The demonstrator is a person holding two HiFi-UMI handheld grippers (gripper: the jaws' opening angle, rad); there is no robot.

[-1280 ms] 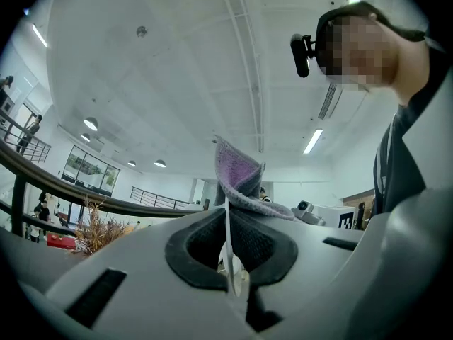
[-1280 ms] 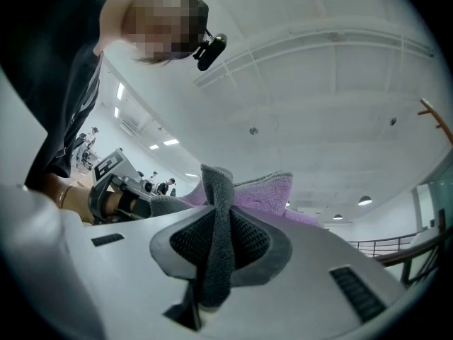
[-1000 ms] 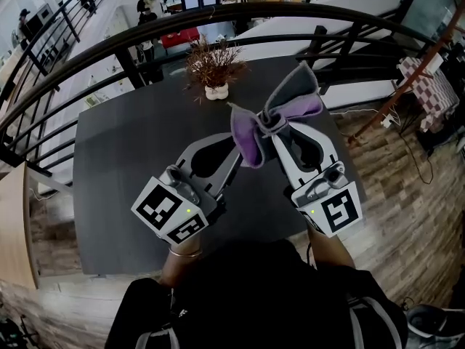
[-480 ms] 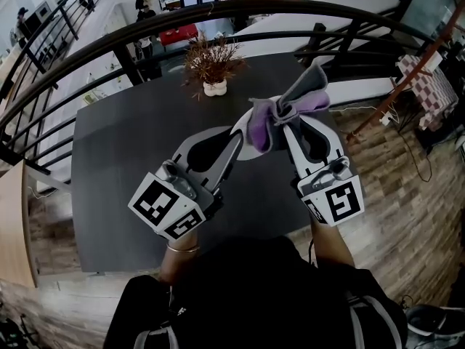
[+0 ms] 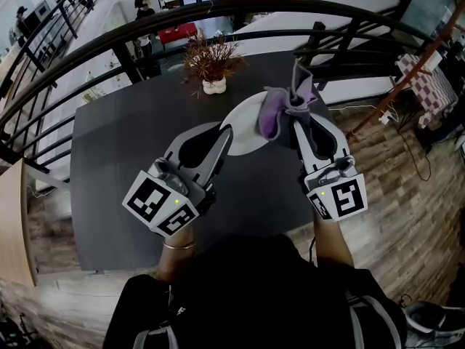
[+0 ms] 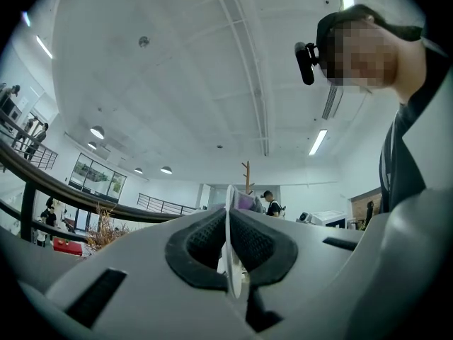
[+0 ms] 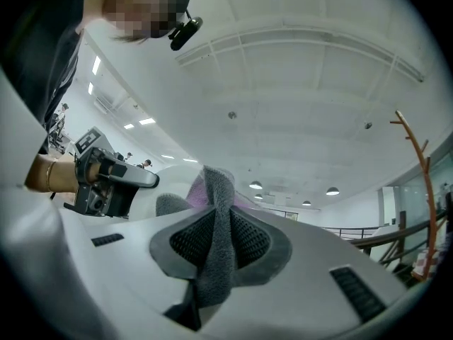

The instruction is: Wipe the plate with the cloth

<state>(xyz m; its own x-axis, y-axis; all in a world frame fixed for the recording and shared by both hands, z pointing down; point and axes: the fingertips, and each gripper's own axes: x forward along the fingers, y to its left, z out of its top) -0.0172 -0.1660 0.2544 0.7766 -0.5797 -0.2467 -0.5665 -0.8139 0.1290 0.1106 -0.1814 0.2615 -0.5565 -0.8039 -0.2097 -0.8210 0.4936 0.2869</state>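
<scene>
My left gripper (image 5: 225,133) is clamped on the rim of the plate (image 5: 243,118), holding it up in the air over the far right part of the table (image 5: 116,158). My right gripper (image 5: 298,116) pinches the cloth (image 5: 272,122), which looks bunched against the plate's face. I'd say the wiping's underway, but most of the face is still left to do.

One table (image 5: 116,144), plate (image 5: 243,128), cloth (image 5: 272,118), potted plant (image 5: 212,62) each; two grippers: left gripper (image 5: 226,131), right gripper (image 5: 296,119).

Office-type mezzanine indicated: curved black railing (image 5: 218,9), lower floor (image 5: 102,53) seen beyond with red sofa (image 5: 178,33) and standing people (image 5: 139,6). Dark table (image 5: 123,144), potted dried plant (image 5: 213,64), wood flooring (image 5: 396,217) noted; high white ceiling (image 6: 177,69), strip lights (image 6: 318,142).
</scene>
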